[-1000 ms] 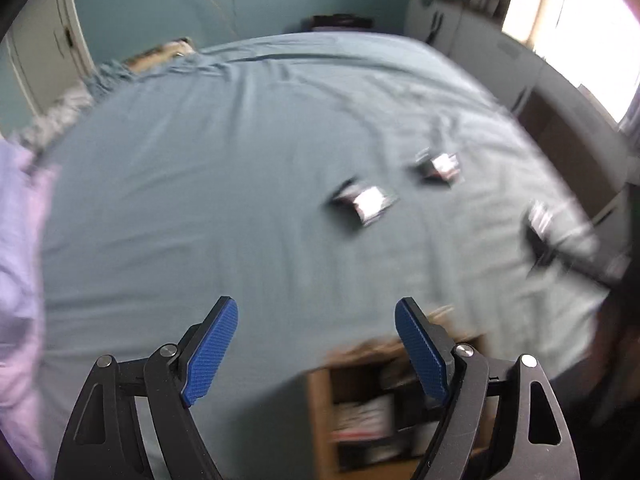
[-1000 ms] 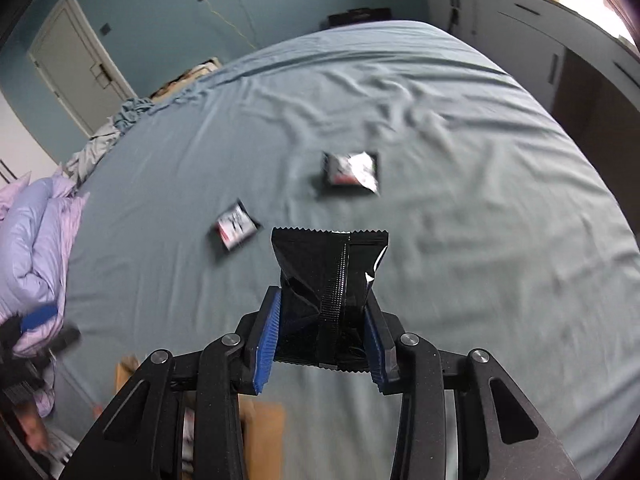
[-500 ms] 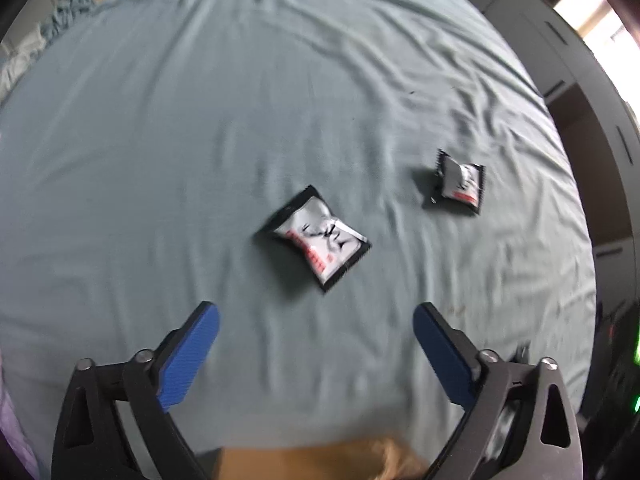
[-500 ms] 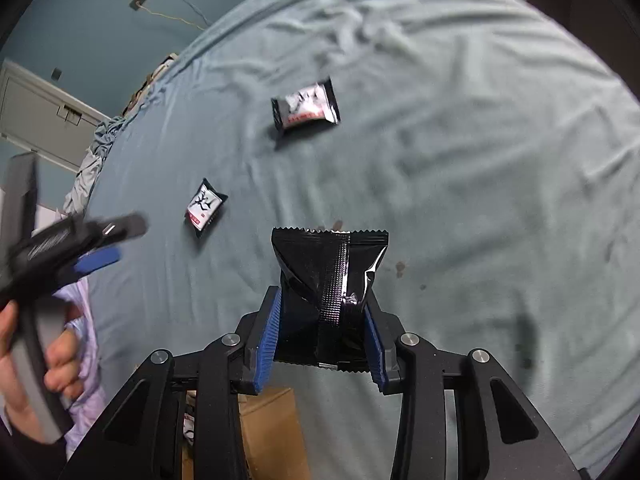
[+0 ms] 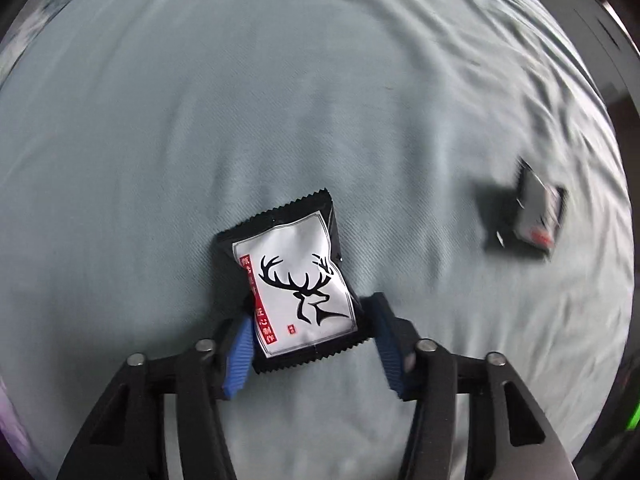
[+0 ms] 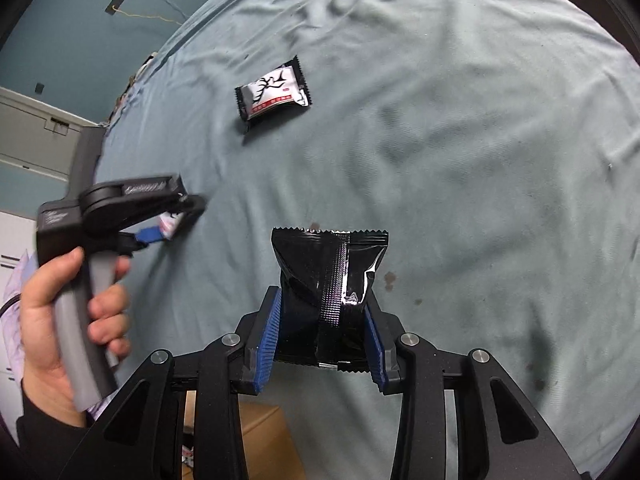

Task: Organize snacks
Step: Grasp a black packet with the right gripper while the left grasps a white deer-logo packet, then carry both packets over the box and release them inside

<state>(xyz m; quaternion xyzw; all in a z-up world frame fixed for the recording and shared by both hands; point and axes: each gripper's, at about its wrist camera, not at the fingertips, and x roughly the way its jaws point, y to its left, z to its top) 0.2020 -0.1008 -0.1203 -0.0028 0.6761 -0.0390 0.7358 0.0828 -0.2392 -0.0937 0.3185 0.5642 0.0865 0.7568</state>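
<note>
A white snack packet with a black deer print (image 5: 298,284) lies flat on the grey-blue bed sheet (image 5: 280,100). My left gripper (image 5: 310,340) points straight down over it. Its jaws are closing, with the packet between them. The left pad (image 5: 240,350) touches the packet's edge, and the packet is not squeezed. In the right wrist view a hand holds that left gripper (image 6: 168,232) at the left. My right gripper (image 6: 323,300) is shut on a black snack packet (image 6: 332,272), held above the sheet back side up.
Another deer-print packet (image 6: 274,94) lies farther up the bed; it shows blurred at the right of the left wrist view (image 5: 536,216). A cardboard box (image 6: 260,440) sits below the right gripper at the bed's near edge. A white door and teal wall stand beyond.
My left gripper came down over the deer packet, and its wide jaws have narrowed around it. The right gripper moved lower over the bed, still gripping the black packet.
</note>
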